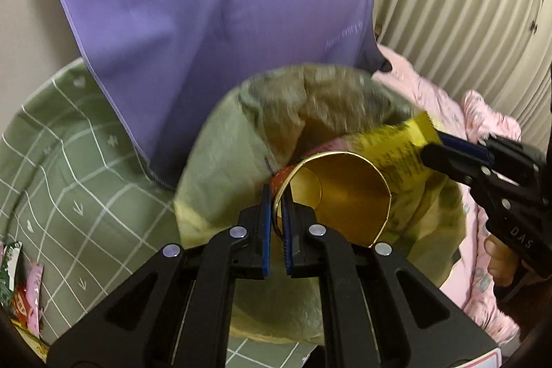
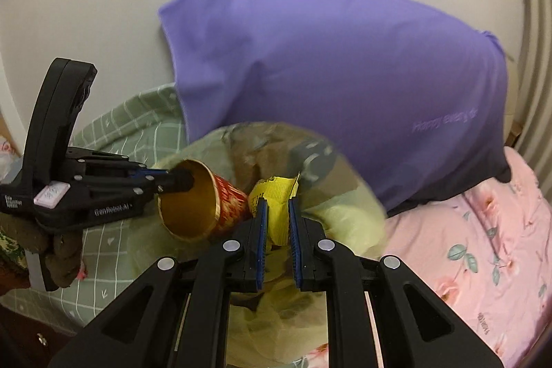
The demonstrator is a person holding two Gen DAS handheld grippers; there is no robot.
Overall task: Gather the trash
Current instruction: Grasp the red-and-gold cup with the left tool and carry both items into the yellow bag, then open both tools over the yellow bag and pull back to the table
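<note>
A red paper cup (image 2: 207, 209) with a gold lining is pinched by its rim in the left gripper (image 1: 276, 195) and a yellow wrapper (image 2: 277, 216) is clamped in the right gripper (image 2: 276, 206) — both are held over the mouth of a translucent yellowish trash bag (image 1: 220, 140) lying on the bed.

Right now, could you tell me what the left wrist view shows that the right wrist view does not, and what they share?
Only the left wrist view shows snack wrappers lying on the green checked sheet.

Only the right wrist view shows the paper cup's red outside.

Both show the left claw pinching the cup's rim, the right claw holding a yellow wrapper, the yellowish trash bag and purple pillow.
</note>
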